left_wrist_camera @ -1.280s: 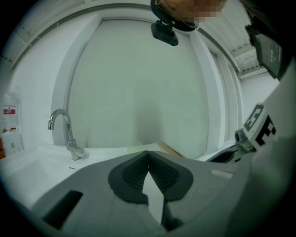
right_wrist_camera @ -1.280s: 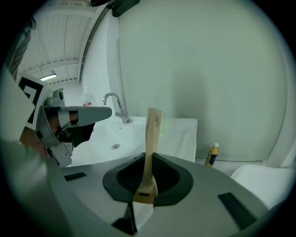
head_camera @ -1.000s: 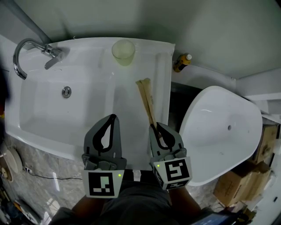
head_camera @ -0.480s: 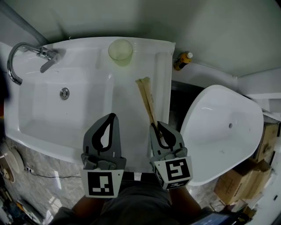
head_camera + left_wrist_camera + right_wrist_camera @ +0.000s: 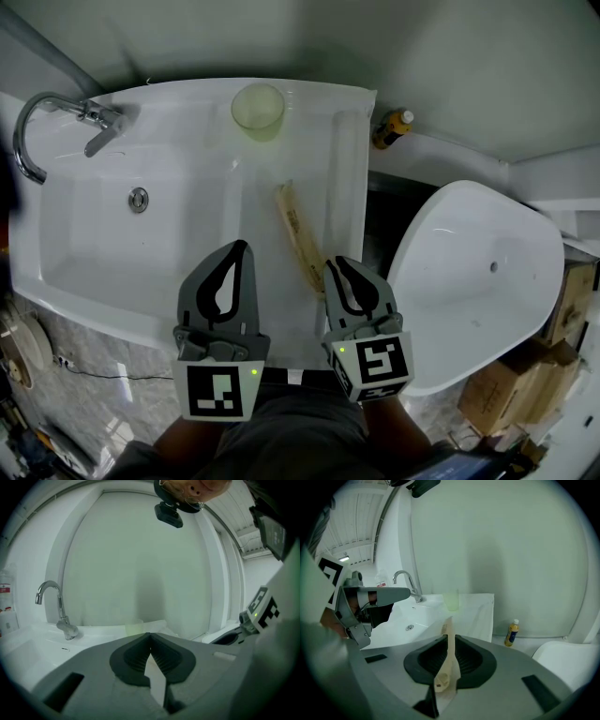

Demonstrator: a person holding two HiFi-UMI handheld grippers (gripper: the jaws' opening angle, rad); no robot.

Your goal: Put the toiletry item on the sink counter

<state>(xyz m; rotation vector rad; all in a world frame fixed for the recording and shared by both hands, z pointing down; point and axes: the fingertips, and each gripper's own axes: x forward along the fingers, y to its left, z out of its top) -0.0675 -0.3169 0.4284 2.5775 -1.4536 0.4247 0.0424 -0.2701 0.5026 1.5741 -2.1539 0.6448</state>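
Right gripper view: right tongs (image 5: 449, 639) clenched on the toiletry item (image 5: 447, 668) by the table's (image 5: 267, 305) front edge; left tongs (image 5: 150, 638) clenched empty.

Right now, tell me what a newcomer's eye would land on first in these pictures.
The long tan toiletry packet stands out first, slanting across the white sink counter with its near end clamped in the right tongs. Next come the chrome faucet at the basin's far left, the pale cup at the counter's back edge, and the white toilet bowl at right.
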